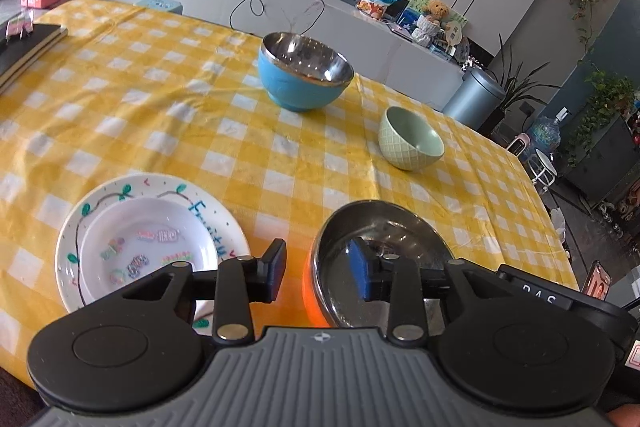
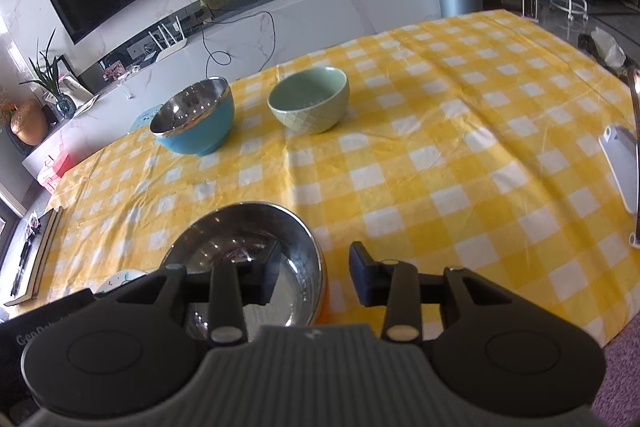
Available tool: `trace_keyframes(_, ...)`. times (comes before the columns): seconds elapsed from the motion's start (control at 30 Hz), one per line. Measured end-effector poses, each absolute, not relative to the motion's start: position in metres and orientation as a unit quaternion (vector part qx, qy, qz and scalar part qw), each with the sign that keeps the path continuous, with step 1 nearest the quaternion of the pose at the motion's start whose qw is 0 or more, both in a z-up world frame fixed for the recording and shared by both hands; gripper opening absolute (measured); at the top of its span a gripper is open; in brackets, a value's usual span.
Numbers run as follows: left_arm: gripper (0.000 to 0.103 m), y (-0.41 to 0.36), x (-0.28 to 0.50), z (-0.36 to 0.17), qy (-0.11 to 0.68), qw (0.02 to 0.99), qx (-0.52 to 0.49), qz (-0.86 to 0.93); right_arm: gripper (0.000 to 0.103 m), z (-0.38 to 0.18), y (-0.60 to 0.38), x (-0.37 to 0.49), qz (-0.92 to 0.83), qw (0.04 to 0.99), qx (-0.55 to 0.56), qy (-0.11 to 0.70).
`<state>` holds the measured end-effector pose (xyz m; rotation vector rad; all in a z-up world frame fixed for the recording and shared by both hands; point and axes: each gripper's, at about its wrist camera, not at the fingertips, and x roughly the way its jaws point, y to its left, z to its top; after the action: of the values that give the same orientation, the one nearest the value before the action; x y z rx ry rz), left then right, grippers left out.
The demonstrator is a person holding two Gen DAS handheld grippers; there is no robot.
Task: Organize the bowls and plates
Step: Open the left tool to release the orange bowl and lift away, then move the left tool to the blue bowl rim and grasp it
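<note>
Likely light and rigid, the orange bowl [image 1: 384,259] with its slick steel lining sits at the near edge of the worktop [image 1: 280,155], at about 3 o'clock from the painted plate [image 1: 152,247] holding a white dish; its thin rim is the place to pinch, one pad inside and one outside. Both claws hang low and level with jaws apart, gripping nothing: the left claw [image 1: 320,269] straddles the bowl's 9 o'clock rim, the right claw [image 2: 316,277] its 3 o'clock rim.
</note>
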<state>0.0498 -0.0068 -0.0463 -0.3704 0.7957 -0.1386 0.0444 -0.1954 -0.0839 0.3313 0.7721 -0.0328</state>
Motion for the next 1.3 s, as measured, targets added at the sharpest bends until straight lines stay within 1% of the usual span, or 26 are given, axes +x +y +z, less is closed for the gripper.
trace_keyframes(0.33,0.039,0.008,0.065,-0.036,0.383,0.903,-0.182,-0.071,0.038,-0.076,-0.189,0.052,0.002,0.923,0.148,0.354)
trace_keyframes(0.73,0.039,0.002,0.094,-0.035,0.391,0.898,-0.178,-0.093,0.038,-0.074,-0.18,0.078,0.018,0.925,0.136,0.355)
trace_keyframes(0.93,0.039,0.007,0.121,-0.029,0.387,0.901,-0.173,-0.093,0.038,-0.068,-0.172,0.103,0.036,0.925,0.133,0.355)
trace_keyframes(1.3,0.039,0.032,0.192,-0.02,0.378,0.911,-0.149,-0.063,0.038,-0.065,-0.151,0.18,0.053,0.915,0.135,0.376)
